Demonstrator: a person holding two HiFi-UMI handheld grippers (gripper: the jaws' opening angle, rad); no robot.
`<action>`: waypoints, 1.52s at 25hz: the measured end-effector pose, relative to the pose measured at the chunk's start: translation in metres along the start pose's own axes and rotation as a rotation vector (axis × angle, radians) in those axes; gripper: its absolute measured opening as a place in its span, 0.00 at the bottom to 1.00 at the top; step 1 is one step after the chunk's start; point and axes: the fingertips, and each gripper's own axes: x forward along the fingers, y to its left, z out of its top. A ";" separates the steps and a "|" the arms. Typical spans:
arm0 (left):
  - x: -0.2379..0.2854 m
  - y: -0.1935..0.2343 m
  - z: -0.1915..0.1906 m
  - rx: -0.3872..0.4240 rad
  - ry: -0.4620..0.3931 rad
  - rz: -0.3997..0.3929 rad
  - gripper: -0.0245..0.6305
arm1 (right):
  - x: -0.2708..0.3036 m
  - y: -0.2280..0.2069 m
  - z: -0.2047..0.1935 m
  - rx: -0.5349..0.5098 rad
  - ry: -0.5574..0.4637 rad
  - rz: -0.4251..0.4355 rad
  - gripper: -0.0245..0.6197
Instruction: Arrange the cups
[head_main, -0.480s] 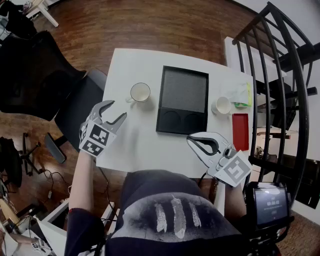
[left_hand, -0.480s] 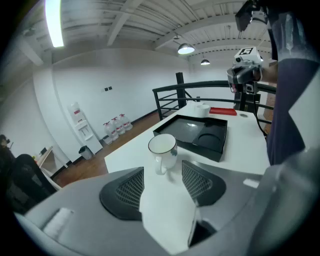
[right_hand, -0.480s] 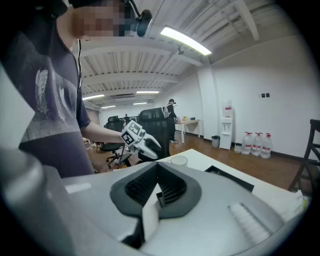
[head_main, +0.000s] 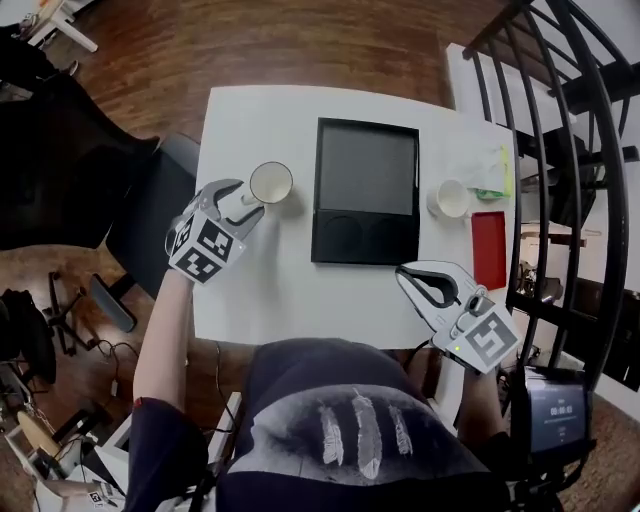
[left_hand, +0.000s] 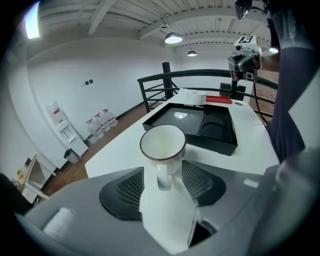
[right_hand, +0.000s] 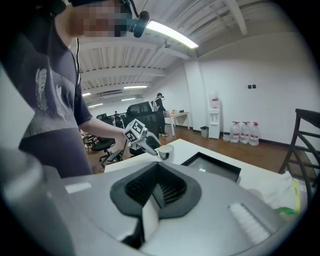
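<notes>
Left claw (head_main: 243, 204) spread astride the loop handle of a glossy, dark-rimmed white cup (left_hand: 162, 145); right claw (head_main: 408, 275) pressed together.

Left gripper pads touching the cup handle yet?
Apart. Left gripper view: the left gripper is open, and the cup has its handle between the jaws, with table showing on either side of it.

A black tray (head_main: 366, 190) is laid on the white table (head_main: 260, 290). One cup (head_main: 270, 183) is set left of it; a second cup (head_main: 450, 198), a flat red thing (head_main: 489, 249) and a crumpled bag (head_main: 490, 172) right of it.
</notes>
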 end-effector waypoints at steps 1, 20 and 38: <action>0.005 0.001 0.002 0.009 0.005 -0.011 0.40 | 0.000 -0.003 -0.002 0.000 0.004 -0.001 0.04; 0.022 -0.003 -0.014 0.271 0.167 -0.164 0.19 | 0.010 0.008 -0.013 0.003 0.047 0.003 0.04; 0.020 -0.007 -0.002 0.286 0.118 -0.184 0.16 | 0.008 0.007 -0.018 0.030 0.020 -0.013 0.04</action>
